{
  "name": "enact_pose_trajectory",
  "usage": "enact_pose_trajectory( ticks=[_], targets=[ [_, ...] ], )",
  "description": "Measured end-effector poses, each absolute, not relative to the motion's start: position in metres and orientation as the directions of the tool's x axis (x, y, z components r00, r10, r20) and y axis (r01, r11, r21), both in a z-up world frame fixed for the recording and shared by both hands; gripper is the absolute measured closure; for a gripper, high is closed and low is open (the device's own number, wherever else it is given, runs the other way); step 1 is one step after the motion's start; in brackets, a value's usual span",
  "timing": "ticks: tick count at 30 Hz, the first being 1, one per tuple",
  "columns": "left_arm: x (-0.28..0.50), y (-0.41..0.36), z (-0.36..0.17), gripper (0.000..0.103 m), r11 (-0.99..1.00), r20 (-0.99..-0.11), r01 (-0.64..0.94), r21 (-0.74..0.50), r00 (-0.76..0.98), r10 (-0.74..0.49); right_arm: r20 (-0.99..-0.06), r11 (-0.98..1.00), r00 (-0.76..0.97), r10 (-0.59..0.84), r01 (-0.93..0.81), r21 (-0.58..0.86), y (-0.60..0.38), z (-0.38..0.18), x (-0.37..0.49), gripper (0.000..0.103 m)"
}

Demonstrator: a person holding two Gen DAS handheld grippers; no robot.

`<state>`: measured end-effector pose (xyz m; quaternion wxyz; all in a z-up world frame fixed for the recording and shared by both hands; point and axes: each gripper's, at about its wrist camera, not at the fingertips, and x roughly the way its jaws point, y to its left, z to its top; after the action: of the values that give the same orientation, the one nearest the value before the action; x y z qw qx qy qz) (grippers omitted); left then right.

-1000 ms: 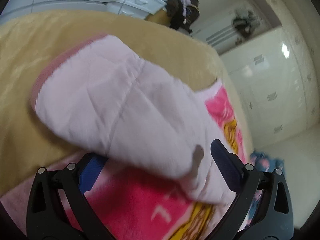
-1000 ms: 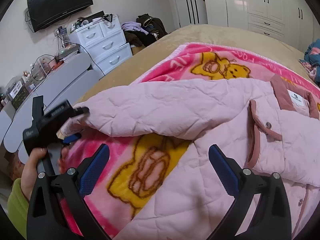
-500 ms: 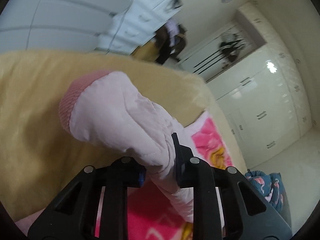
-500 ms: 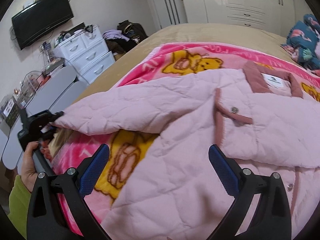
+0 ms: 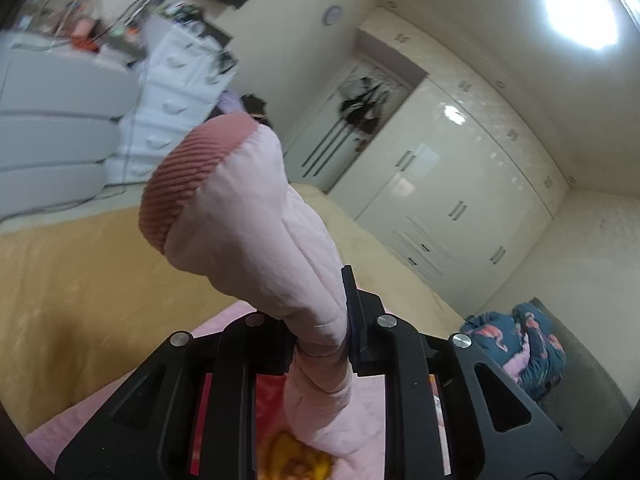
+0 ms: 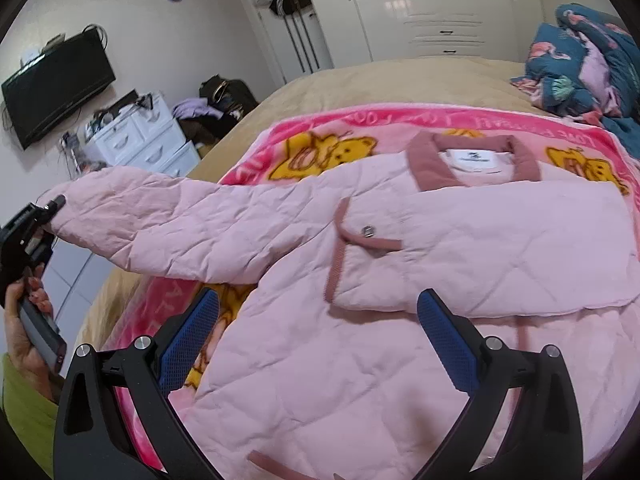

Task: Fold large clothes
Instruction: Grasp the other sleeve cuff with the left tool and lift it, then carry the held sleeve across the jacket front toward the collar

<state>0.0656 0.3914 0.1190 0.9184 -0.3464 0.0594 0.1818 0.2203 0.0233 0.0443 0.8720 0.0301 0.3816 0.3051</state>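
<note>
A pale pink quilted jacket (image 6: 460, 248) with a darker pink collar lies front up on a pink bear-print blanket (image 6: 320, 144) on the bed. My left gripper (image 5: 320, 332) is shut on the jacket's sleeve (image 5: 256, 216) near its ribbed cuff and holds it lifted off the bed. In the right wrist view the left gripper (image 6: 52, 208) holds the sleeve (image 6: 180, 228) stretched out to the left. My right gripper (image 6: 316, 328) is open and empty, hovering over the jacket's lower front.
The blanket lies on a tan bedspread (image 6: 400, 76). A dark blue flamingo-print quilt (image 6: 580, 56) is bunched at the bed's far right. White drawers (image 6: 140, 140), a wall TV (image 6: 56, 88) and white wardrobes (image 6: 440, 4) line the room.
My left gripper closed on the sleeve near the cuff and lifted it up and out to the left. My right gripper stayed open and moved over the jacket's front.
</note>
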Motion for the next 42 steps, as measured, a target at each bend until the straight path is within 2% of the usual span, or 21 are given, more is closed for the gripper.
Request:
enact_pose_trajectory(
  ticks=[7, 21, 31, 42],
  targets=[
    [0.088, 0.345, 0.153, 0.091, 0.780, -0.222, -0.337, -0.528, 0.941, 0.256, -0.618, 0.822, 0.552, 0.559, -0.467, 0.326, -0.015, 0.056, 0.220, 0.004],
    [0.131, 0.254, 0.196, 0.091, 0.876, -0.201, -0.213, -0.434, 0.970, 0.136, -0.577, 0.827, 0.592, 0.562, -0.404, 0.391, -0.090, 0.064, 0.214, 0.004],
    [0.168, 0.184, 0.203, 0.091, 0.920, -0.225, -0.131, -0.368, 0.973, 0.049, -0.558, 0.828, 0.617, 0.555, -0.344, 0.443, -0.145, 0.058, 0.212, 0.004],
    [0.206, 0.125, 0.186, 0.091, 0.943, -0.271, -0.060, -0.326, 0.962, -0.033, -0.560, 0.830, 0.628, 0.540, -0.285, 0.480, -0.185, 0.044, 0.218, 0.004]
  ],
)
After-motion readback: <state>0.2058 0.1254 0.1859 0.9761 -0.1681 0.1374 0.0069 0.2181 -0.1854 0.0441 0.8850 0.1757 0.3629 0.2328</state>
